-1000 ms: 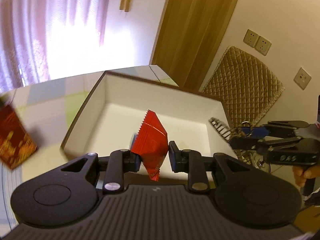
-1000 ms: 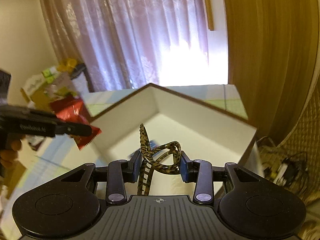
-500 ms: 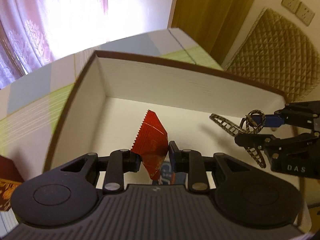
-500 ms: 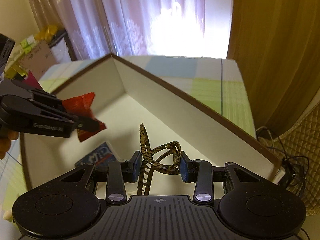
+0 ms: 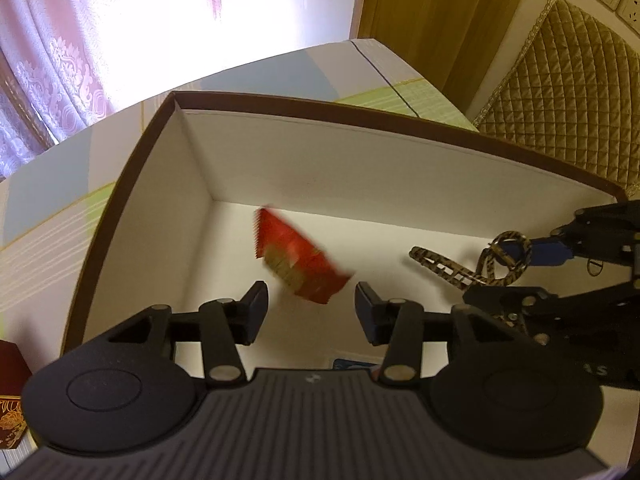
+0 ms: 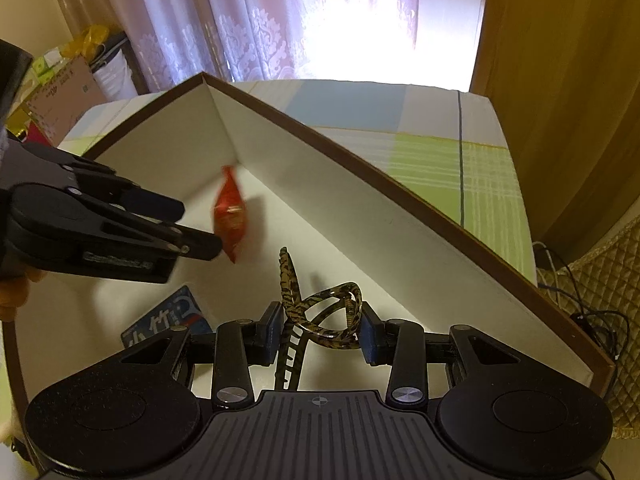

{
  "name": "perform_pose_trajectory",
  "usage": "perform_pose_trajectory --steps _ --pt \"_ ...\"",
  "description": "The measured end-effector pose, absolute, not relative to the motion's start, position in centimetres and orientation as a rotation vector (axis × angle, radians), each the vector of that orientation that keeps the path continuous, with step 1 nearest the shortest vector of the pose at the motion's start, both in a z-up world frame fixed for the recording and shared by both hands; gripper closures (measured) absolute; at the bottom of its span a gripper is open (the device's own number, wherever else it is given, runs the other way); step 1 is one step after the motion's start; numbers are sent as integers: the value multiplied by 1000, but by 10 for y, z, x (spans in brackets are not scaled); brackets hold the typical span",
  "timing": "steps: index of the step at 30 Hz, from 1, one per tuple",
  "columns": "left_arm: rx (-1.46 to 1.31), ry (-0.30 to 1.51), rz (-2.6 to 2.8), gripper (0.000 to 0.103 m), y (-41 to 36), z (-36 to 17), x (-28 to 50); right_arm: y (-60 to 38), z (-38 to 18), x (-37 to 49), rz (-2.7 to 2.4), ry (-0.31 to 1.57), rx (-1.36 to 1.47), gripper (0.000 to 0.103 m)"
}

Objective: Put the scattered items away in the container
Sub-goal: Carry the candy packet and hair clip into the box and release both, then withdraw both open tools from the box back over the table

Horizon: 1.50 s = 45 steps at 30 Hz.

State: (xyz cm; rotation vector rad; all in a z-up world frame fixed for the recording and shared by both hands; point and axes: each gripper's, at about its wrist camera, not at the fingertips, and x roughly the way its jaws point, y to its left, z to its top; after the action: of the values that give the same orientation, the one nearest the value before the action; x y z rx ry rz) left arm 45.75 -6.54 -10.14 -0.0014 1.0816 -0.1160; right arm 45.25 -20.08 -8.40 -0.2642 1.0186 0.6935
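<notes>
Left gripper [image 5: 311, 304] jaws opened since half-second prior; red packet [image 5: 298, 258] released, blurred, falling into box [image 5: 360, 168]. Right gripper [image 6: 320, 330] clamped hair claw [image 6: 316, 312] over box; release judged next.

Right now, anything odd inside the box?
Only the red snack packet: it is motion-blurred and tilted just past the open left hand-held gripper, apparently dropping into the white box. The right hand-held gripper grips the tortoiseshell hair clip. A blue packet lies flat.
</notes>
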Motion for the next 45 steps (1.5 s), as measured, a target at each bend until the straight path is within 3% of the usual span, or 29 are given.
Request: perform_pose_trajectory --steps 3,4,5,6,12,19,45 --pt "-6 1081 -116 58 -62 -98 454 -195 -87 454 700 1023 -275 61" --pt "-6 1081 -116 54 -62 -96 454 -194 -86 454 701 1024 -277 55" --pt "-3 1079 -115 51 -62 -94 453 -194 -85 452 703 1024 -278 18" --pt "2 1075 -113 47 -62 -92 451 -195 -81 450 700 1003 -269 2" --pt "45 1067 -114 28 -61 -75 435 -206 -63 433 729 976 -250 2" --pt "96 1080 -119 19 -62 -66 412 -215 -55 411 701 1006 -293 2" --pt "132 993 -163 11 -64 -3 302 -243 -7 305 550 920 -210 1"
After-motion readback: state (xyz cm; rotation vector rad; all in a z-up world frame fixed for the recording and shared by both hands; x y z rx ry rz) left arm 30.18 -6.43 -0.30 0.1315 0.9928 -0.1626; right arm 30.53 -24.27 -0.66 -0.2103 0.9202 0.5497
